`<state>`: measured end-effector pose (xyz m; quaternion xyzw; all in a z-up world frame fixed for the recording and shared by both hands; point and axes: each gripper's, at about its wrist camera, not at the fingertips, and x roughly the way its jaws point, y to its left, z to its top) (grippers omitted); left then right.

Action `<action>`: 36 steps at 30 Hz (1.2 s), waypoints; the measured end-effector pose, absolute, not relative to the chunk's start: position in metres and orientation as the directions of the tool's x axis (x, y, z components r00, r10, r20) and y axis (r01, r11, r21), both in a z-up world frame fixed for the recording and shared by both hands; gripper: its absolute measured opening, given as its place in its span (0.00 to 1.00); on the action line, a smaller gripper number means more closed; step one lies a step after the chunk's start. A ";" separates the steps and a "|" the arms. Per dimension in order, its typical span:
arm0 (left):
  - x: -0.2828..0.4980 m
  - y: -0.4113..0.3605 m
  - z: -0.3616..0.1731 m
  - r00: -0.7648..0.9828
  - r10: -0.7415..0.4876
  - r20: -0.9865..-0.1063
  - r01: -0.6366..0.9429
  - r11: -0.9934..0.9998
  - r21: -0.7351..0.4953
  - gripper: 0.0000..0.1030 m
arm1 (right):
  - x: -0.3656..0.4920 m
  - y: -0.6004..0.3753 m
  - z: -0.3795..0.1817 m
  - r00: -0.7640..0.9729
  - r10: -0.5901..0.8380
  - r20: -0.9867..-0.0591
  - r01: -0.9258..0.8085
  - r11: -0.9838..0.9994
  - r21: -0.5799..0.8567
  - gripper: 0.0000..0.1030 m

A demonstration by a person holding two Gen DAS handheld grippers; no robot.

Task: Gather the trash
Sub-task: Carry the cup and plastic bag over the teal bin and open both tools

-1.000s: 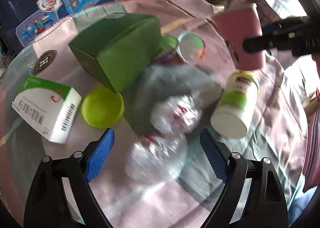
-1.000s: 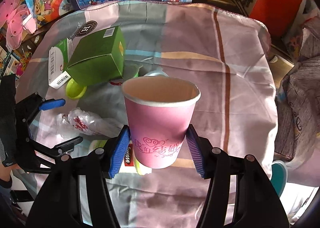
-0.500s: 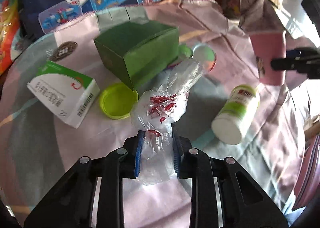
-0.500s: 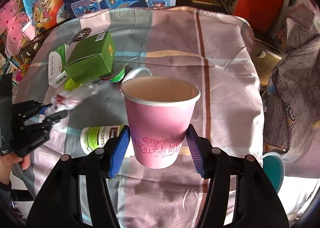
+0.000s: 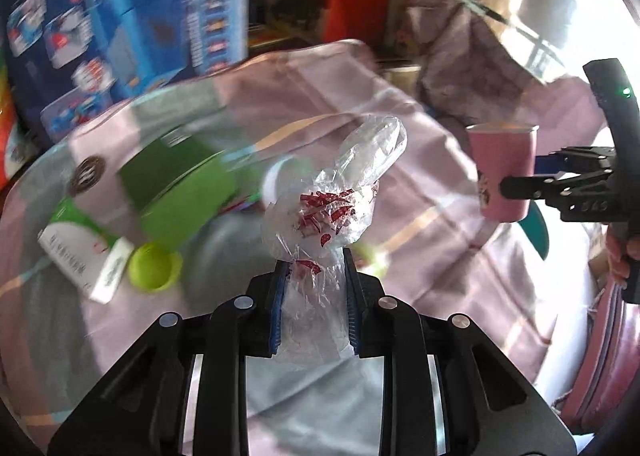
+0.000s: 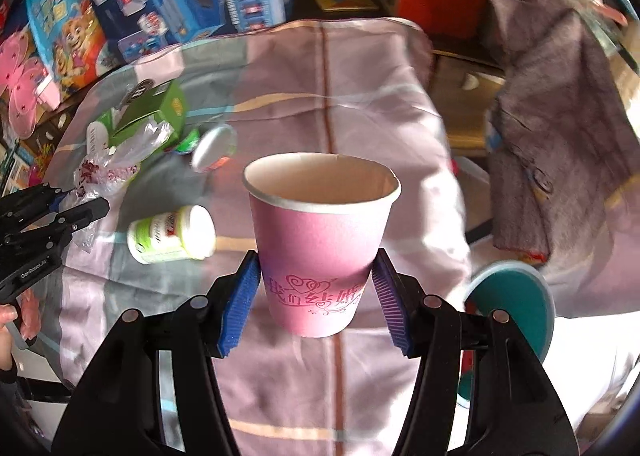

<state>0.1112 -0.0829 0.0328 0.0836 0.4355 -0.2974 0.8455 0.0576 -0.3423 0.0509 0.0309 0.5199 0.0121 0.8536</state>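
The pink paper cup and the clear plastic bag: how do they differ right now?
The pink paper cup is stiff, opaque and upright with its mouth open; the clear plastic bag is limp, crumpled and see-through with red print. The cup sits in the right tool, its pads wide against the wall; the bag is pinched in the left tool, its pads close together. Both are held above the table.

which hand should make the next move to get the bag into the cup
Left. The left gripper is shut on the plastic bag, and the right gripper holds the pink cup upright, mouth open.
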 end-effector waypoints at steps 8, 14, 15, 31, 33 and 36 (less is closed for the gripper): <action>0.088 -0.187 0.034 0.362 -0.486 -0.795 0.694 0.711 -0.118 0.25 | 0.006 -0.426 0.045 0.466 0.000 -0.885 0.137 0.988 0.073 0.54; 0.072 -0.261 0.023 0.287 -0.506 -0.814 0.766 0.631 -0.121 0.25 | -0.030 -0.485 0.034 0.451 -0.031 -0.892 0.243 0.966 0.089 0.54; 0.069 -0.275 0.020 0.273 -0.506 -0.819 0.777 0.617 -0.123 0.25 | -0.036 -0.495 0.032 0.449 -0.036 -0.893 0.261 0.961 0.093 0.54; 0.028 -0.422 -0.023 0.100 -0.493 -0.864 0.887 0.438 -0.148 0.25 | -0.086 -0.604 0.001 0.403 -0.074 -0.912 0.469 0.872 0.136 0.54; 0.026 -0.431 -0.028 0.081 -0.493 -0.866 0.891 0.426 -0.158 0.25 | -0.087 -0.610 -0.006 0.387 -0.073 -0.919 0.478 0.868 0.132 0.54; 0.023 -0.446 -0.039 0.053 -0.488 -0.871 0.895 0.409 -0.175 0.25 | -0.089 -0.615 -0.013 0.372 -0.072 -0.926 0.492 0.861 0.131 0.54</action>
